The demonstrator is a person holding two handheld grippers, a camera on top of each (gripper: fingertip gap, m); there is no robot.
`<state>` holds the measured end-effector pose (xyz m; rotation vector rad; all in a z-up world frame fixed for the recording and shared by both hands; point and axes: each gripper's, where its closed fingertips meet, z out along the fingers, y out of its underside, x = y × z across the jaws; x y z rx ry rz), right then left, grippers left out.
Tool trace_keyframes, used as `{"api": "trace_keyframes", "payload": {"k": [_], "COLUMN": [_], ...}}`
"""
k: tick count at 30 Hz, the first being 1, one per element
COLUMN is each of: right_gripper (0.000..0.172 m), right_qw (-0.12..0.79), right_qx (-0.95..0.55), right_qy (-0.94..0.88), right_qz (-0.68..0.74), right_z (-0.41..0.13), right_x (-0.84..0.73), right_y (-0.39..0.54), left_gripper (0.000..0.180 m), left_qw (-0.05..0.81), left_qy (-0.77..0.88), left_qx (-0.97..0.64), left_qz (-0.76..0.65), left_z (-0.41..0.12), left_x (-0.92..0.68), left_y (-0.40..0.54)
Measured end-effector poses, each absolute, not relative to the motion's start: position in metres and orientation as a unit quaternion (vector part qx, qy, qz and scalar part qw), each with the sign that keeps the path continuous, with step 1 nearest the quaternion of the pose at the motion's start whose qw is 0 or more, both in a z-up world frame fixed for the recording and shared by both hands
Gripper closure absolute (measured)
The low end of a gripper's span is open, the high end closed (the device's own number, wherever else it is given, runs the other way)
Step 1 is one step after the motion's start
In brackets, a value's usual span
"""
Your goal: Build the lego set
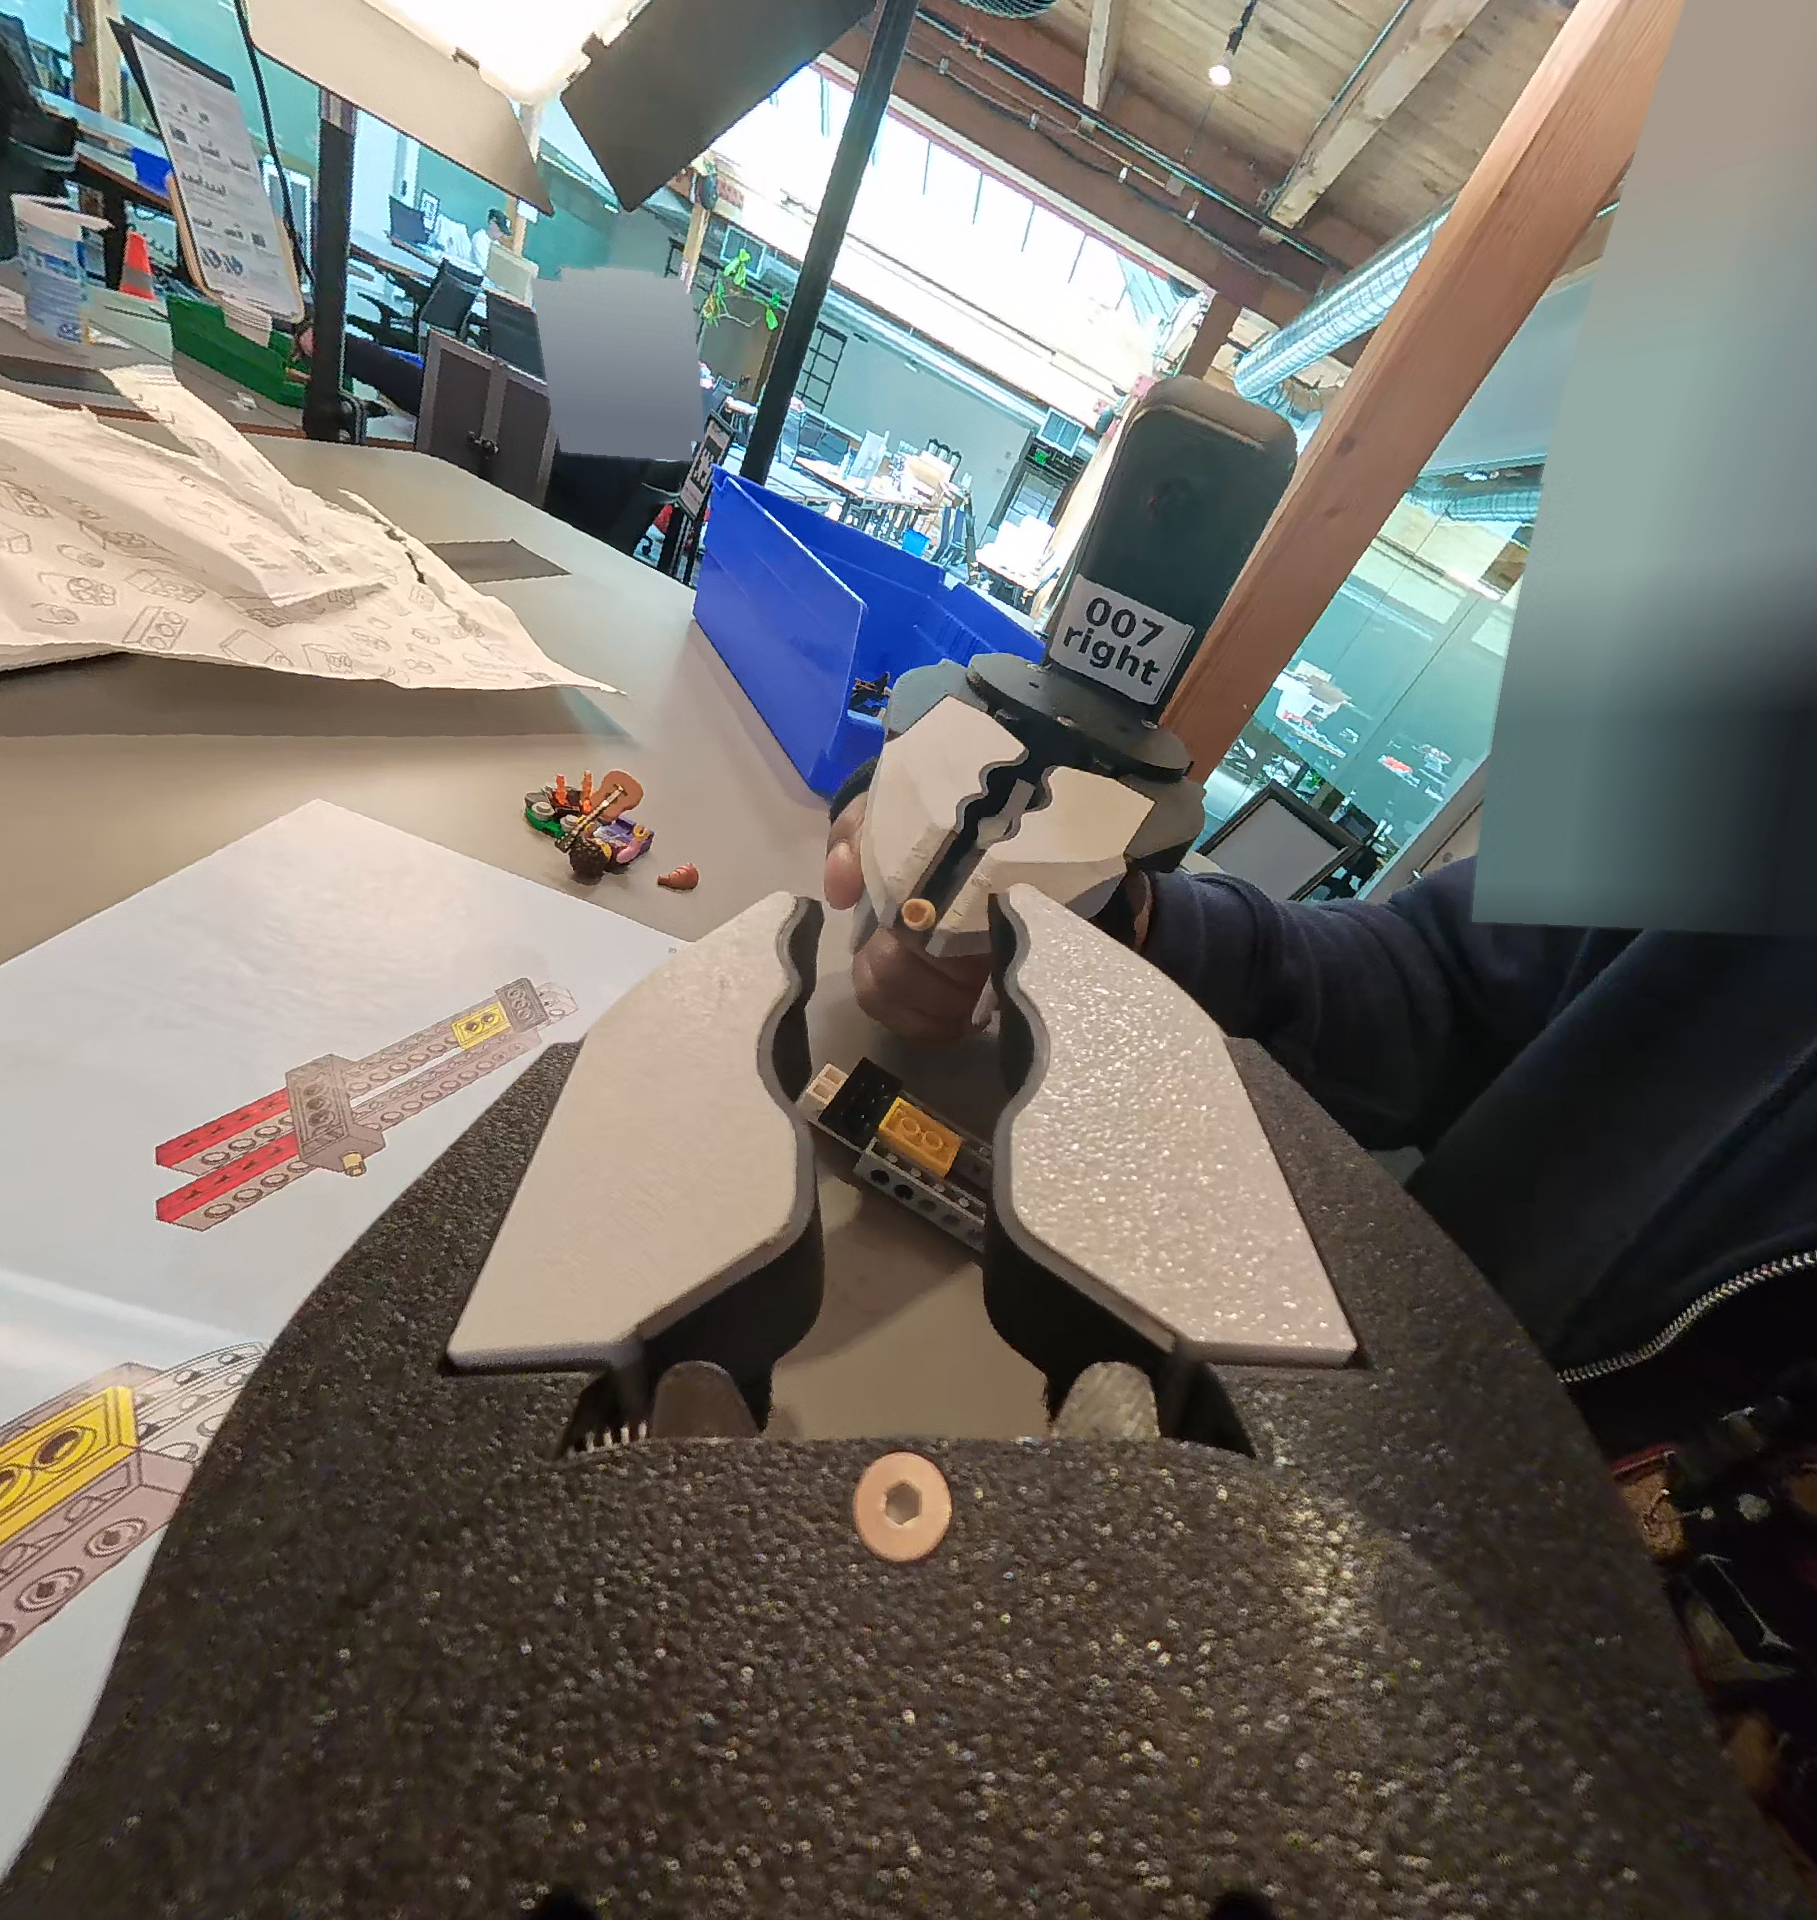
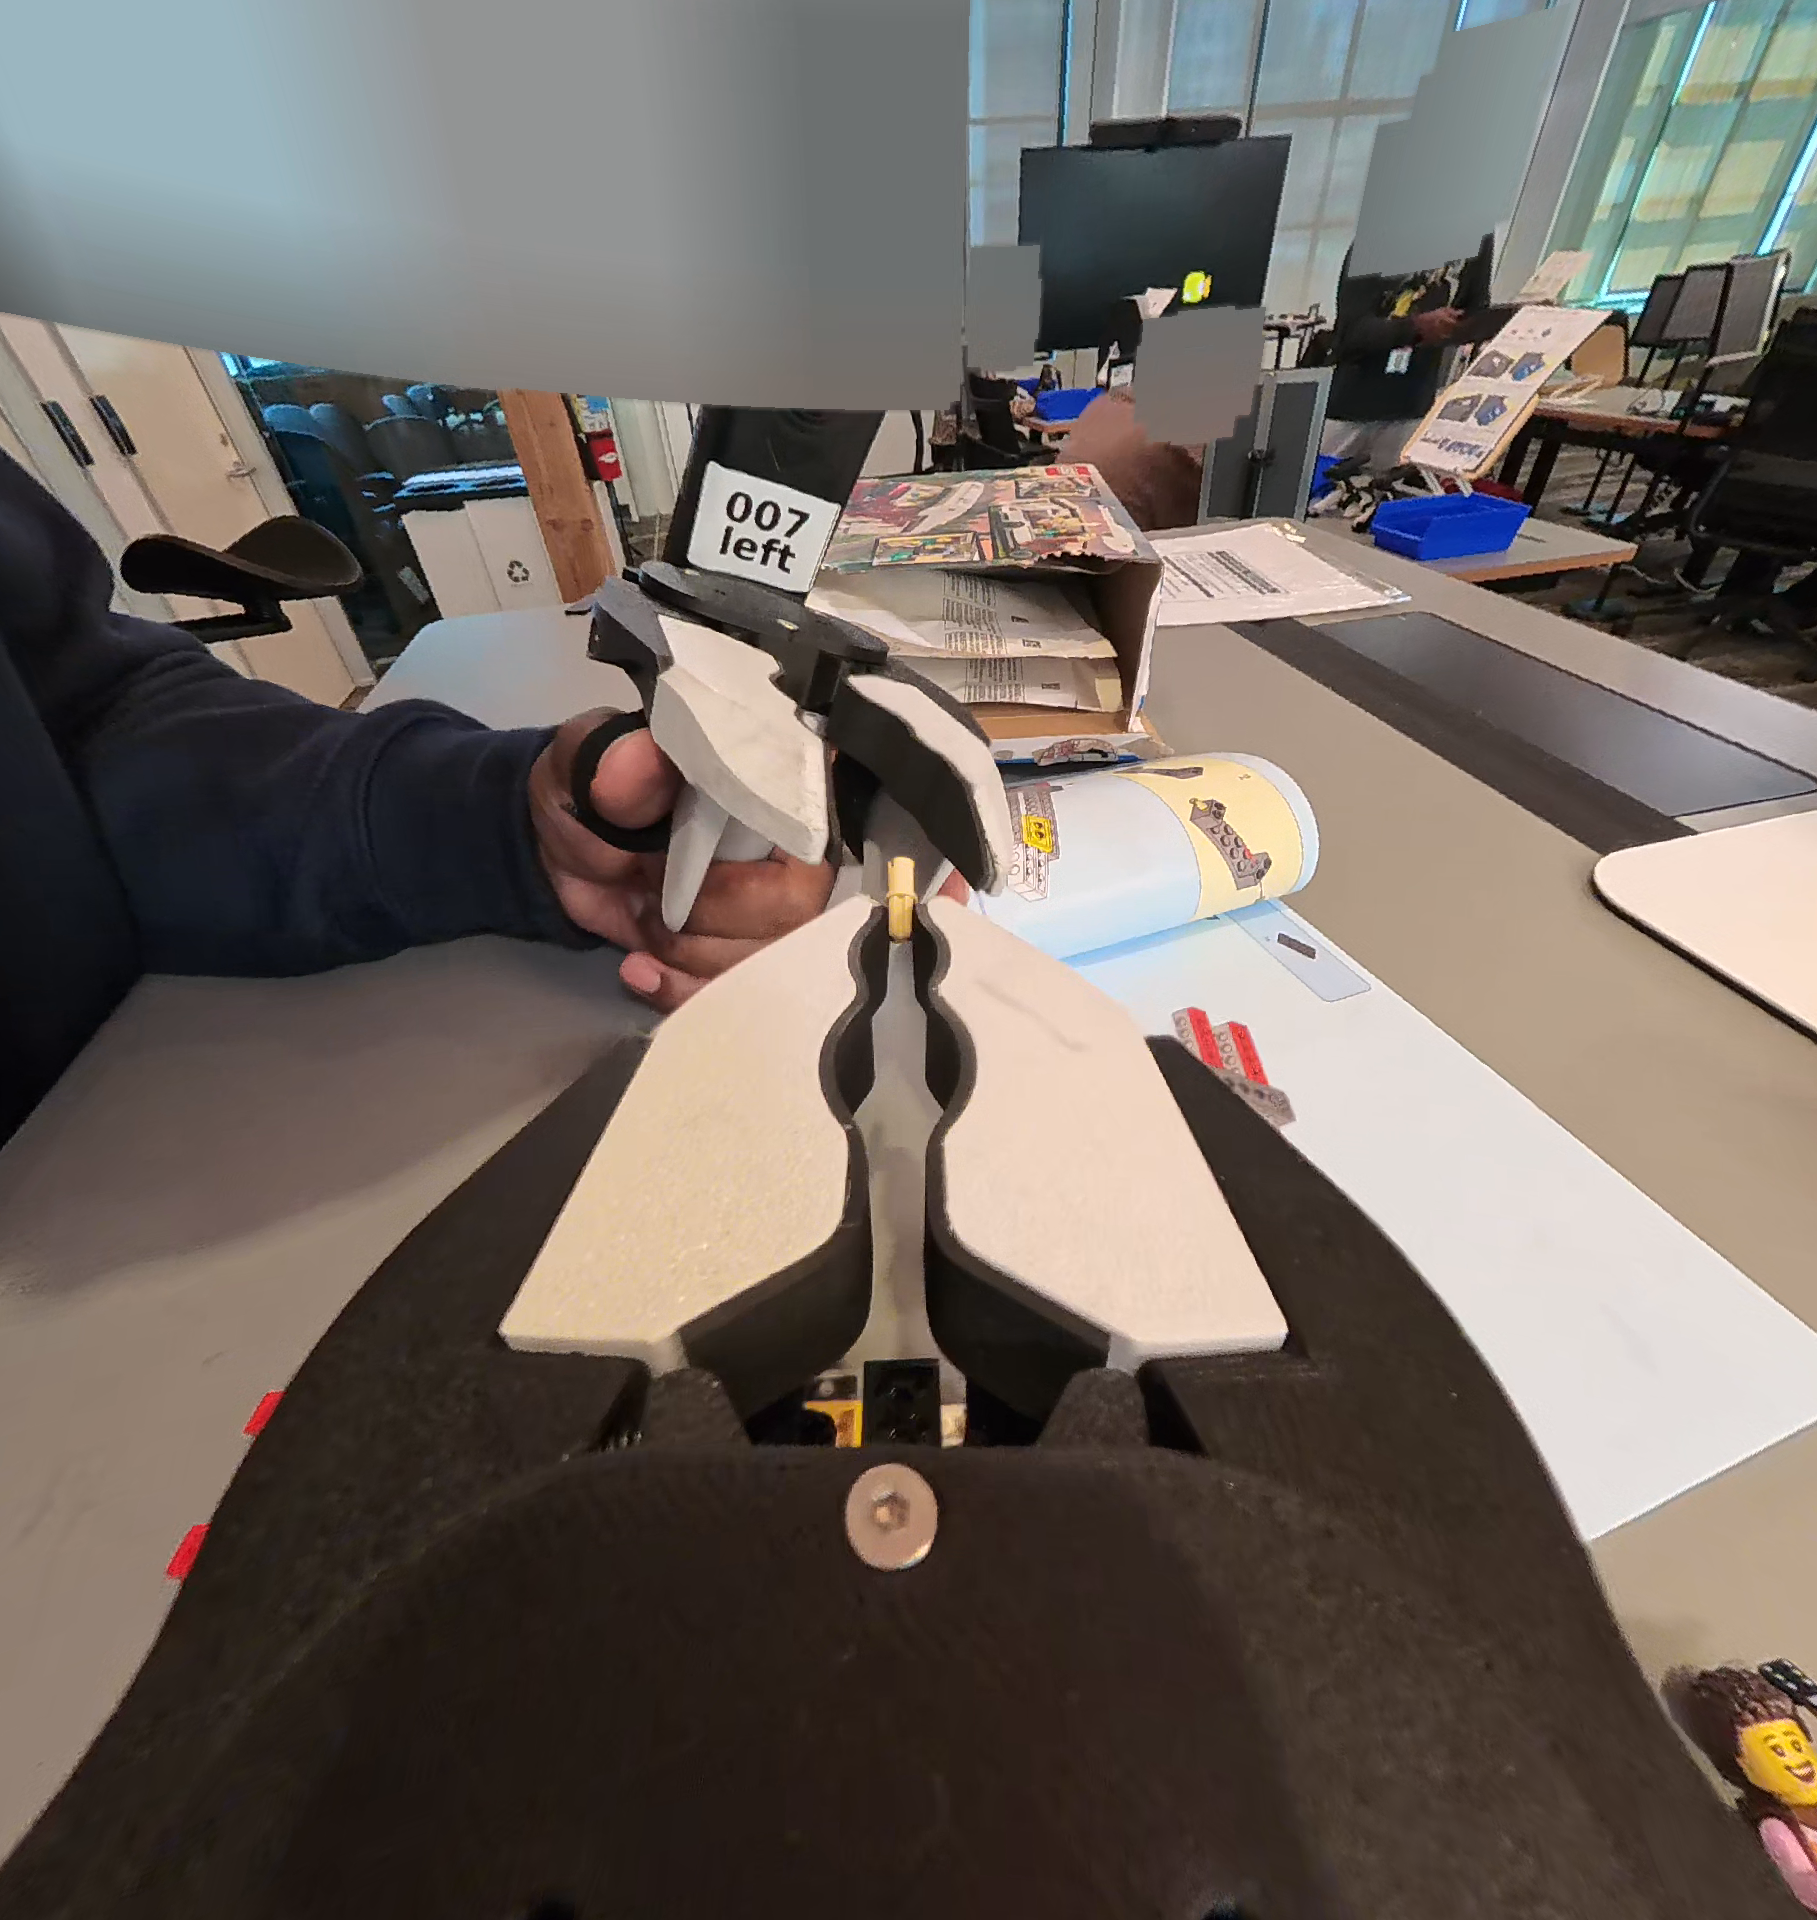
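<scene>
Left wrist view: beyond your left gripper [image 1: 899, 925] a blue bin [image 1: 779, 613] sits on the grey table [image 1: 208, 758], and what it holds cannot be made out; near the bin's front corner lies a small cluster of toy figure parts [image 1: 592, 821]; left of the gripper lies an open instruction booklet [image 1: 260, 1039]; the gripper's fingers [image 1: 675, 1091] stand well apart and grip nothing; below the gap, on the table, rests a brick assembly [image 1: 904, 1143] of grey holed beams with a black, a yellow and a white piece on top; just past the fingertips your right gripper [image 1: 930, 914] points back, pinching a tan peg [image 1: 918, 914].

Right wrist view: beyond your right gripper [image 2: 899, 914] stands an opened cardboard box [image 2: 1070, 623] with folded papers stuffed inside; nearer, the booklet [image 2: 1403, 1143] curls open; your right gripper's fingers [image 2: 1039, 1143] are almost closed, both tips pressed on the pale yellow peg [image 2: 900, 894], which stands upright out of them; the peg is slim with a collar near the middle; just beyond the peg, your left gripper [image 2: 883, 831] hangs open and bare; a toy figure [image 2: 1787, 1787] lies low right of the right gripper.
</scene>
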<state>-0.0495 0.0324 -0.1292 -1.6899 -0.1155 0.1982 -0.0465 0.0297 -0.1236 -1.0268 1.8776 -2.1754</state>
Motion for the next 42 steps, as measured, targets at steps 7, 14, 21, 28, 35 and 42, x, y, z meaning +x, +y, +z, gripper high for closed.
{"api": "trace_keyframes", "payload": {"k": [7, 14, 21, 28, 35, 42], "right_gripper": [0.168, 0.168, 0.168, 0.168, 0.168, 0.168], "right_qw": [0.647, 0.673, 0.682, 0.679, 0.674, 0.669], "right_qx": [-0.754, -0.729, -0.721, -0.724, -0.729, -0.733], "right_qy": [-0.032, 0.001, 0.019, 0.024, 0.026, 0.023], "right_qz": [0.11, 0.122, 0.126, 0.121, 0.118, 0.116], "right_z": [-0.13, -0.114, -0.11, -0.112, -0.115, -0.118], "right_x": [-0.045, -0.029, -0.022, -0.019, -0.018, -0.019], "right_y": [0.03, 0.02, 0.016, 0.016, 0.016, 0.017], "left_gripper": [0.148, 0.148, 0.148, 0.148, 0.148, 0.148], "left_qw": [0.045, -0.018, -0.019, -0.014, -0.015, -0.016], "left_qy": [0.626, 0.59, 0.592, 0.594, 0.596, 0.596], "left_qx": [-0.348, -0.369, -0.372, -0.374, -0.372, -0.372], "left_qz": [-0.697, -0.718, -0.715, -0.712, -0.711, -0.711], "left_z": [-0.129, -0.127, -0.128, -0.128, -0.128, -0.128], "left_x": [-0.045, -0.044, -0.044, -0.044, -0.044, -0.045], "left_y": [0.03, 0.032, 0.031, 0.033, 0.032, 0.032]}}
